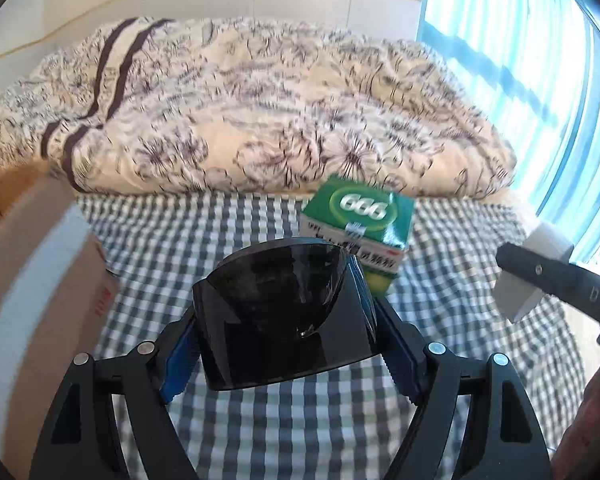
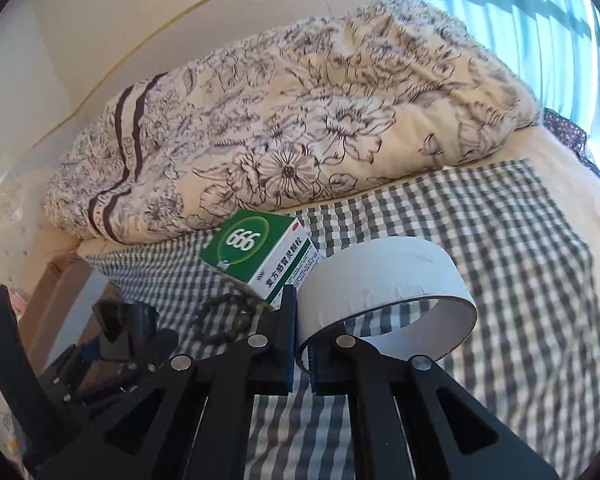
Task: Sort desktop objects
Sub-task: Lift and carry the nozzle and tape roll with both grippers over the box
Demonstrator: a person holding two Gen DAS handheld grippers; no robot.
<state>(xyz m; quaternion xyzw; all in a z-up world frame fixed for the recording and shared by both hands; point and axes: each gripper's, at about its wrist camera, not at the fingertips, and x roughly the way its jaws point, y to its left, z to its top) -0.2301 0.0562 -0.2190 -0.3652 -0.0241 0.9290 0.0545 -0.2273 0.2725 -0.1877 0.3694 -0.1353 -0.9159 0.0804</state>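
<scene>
Sunglasses (image 1: 284,312) clamped in left gripper (image 1: 288,344), tape roll (image 2: 384,296) pinched by its wall in right gripper (image 2: 302,354), both above checked cloth (image 2: 480,248). Green box (image 2: 260,252) unsorted. Likely mid-carry; next, probably release into cardboard box (image 1: 40,264) at left.

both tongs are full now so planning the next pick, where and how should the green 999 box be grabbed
Grip the green box across its two long side faces, coming down from above. It lies flat on the checked cloth with its broad printed face up, so the narrower width should fit between the jaws. Come from the quilt side or straight above: the white tape roll and a dark beaded bracelet crowd its near end.
</scene>
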